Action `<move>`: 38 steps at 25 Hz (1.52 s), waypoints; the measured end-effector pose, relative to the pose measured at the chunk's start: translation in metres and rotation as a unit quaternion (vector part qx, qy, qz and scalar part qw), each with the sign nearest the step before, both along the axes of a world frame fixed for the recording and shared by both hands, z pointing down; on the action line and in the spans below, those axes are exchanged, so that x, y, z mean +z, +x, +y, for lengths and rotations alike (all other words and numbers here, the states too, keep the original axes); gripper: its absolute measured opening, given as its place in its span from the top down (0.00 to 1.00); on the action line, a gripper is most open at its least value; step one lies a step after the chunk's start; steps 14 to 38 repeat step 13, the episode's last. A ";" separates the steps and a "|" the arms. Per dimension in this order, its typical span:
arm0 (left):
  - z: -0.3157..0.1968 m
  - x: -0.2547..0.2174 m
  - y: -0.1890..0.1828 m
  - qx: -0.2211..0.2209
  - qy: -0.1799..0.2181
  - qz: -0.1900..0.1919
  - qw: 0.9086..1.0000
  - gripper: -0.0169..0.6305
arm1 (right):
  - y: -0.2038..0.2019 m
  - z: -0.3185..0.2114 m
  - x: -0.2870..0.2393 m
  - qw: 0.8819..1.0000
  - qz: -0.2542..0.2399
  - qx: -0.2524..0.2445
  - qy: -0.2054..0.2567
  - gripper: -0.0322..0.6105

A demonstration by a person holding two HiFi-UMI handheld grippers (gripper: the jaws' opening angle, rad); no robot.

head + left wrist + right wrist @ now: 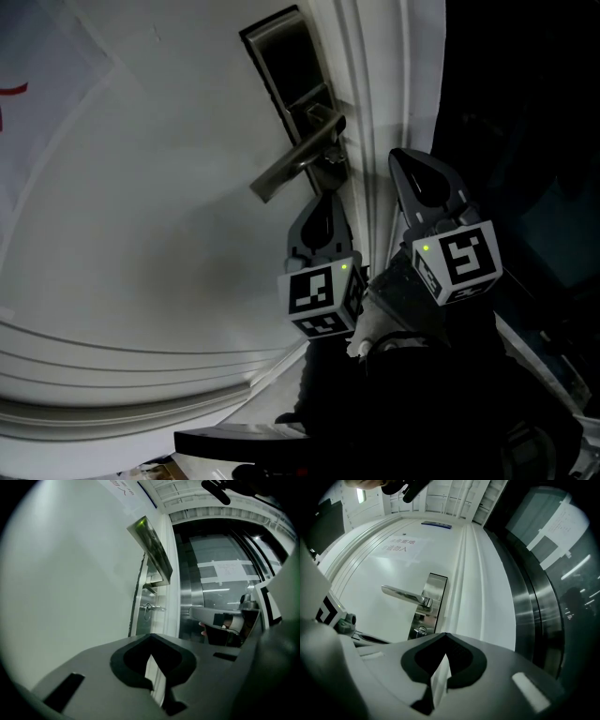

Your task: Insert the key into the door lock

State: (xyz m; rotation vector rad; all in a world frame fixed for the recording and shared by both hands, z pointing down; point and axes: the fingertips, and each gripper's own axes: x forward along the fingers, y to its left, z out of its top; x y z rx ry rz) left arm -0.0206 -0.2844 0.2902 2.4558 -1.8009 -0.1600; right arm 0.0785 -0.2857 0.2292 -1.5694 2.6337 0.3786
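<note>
The white door carries a steel lock plate with a lever handle. Under the handle a small key with a ring sticks out of the keyhole. My left gripper points up at the lock from just below the handle, its jaws shut and empty, apart from the key. My right gripper stands to the right over the door frame, shut too, with nothing in it. In the left gripper view, the left gripper aims at the lock's edge. The right gripper looks at the plate from below.
Ribbed white frame mouldings run beside the lock. Right of them are a steel post and a glass panel. A paper notice hangs on the door above the handle. Curved mouldings cross the door lower down.
</note>
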 end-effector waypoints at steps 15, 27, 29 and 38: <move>0.001 -0.002 -0.002 -0.002 0.003 0.000 1.000 0.97 | -0.004 0.001 -0.001 1.000 -0.002 -0.006 0.003 0.95; 0.001 -0.002 -0.002 -0.002 0.003 0.000 1.000 0.97 | -0.004 0.001 -0.001 1.000 -0.002 -0.006 0.003 0.95; 0.001 -0.002 -0.002 -0.002 0.003 0.000 1.000 0.97 | -0.004 0.001 -0.001 1.000 -0.002 -0.006 0.003 0.95; 0.001 -0.002 -0.002 -0.002 0.003 0.000 1.000 0.97 | -0.004 0.001 -0.001 1.000 -0.002 -0.006 0.003 0.95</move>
